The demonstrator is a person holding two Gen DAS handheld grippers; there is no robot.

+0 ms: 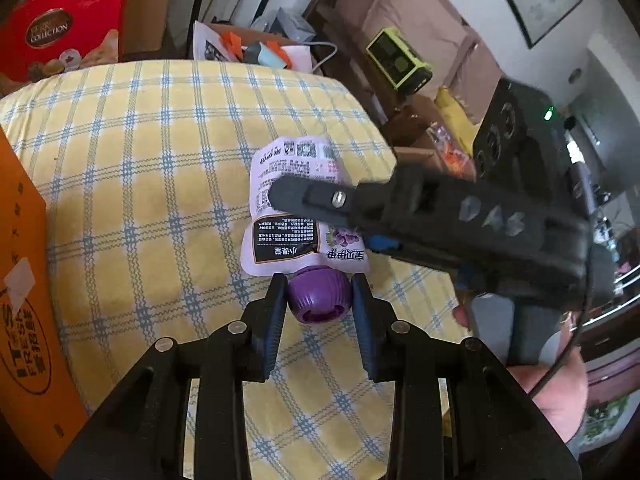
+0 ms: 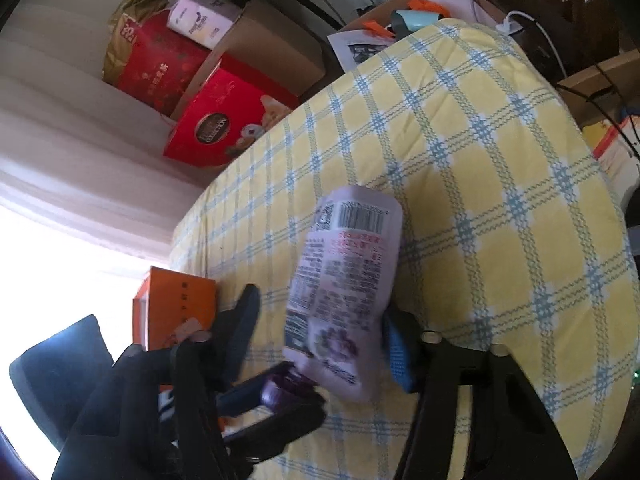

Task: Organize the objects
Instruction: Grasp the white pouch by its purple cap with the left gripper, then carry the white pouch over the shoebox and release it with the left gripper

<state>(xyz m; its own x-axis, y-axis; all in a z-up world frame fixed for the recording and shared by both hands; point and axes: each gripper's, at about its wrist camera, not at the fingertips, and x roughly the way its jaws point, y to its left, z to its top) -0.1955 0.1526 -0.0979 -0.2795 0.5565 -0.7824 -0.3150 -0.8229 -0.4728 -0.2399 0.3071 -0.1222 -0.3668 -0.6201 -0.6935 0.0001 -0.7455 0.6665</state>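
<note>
One pouch is in play, pale lilac with dark print, a barcode and a single purple screw cap. Two tools work on it.

Nearest in the left wrist view, the left tool is closed on the purple cap: its two blue-padded fingers press the ribbed sides of the cap, one on each side, and the pouch body runs away from them over the surface, which wears a yellow cloth with blue checks.

Just beyond, the right tool comes in from the right, held by a person's hand. Its jaws stand partly open with the pouch body between them. In the right wrist view the blue pad on one finger lies against the pouch's edge, while the other, dark finger stands off from it with a gap, so it brackets the pouch rather than clamps it.

To the left, one orange box stands at the cloth's edge. Farther back, one red box marked "Collection" leans by brown cartons, and a clutter of papers and orange-and-grey parts lies past the far edge.
</note>
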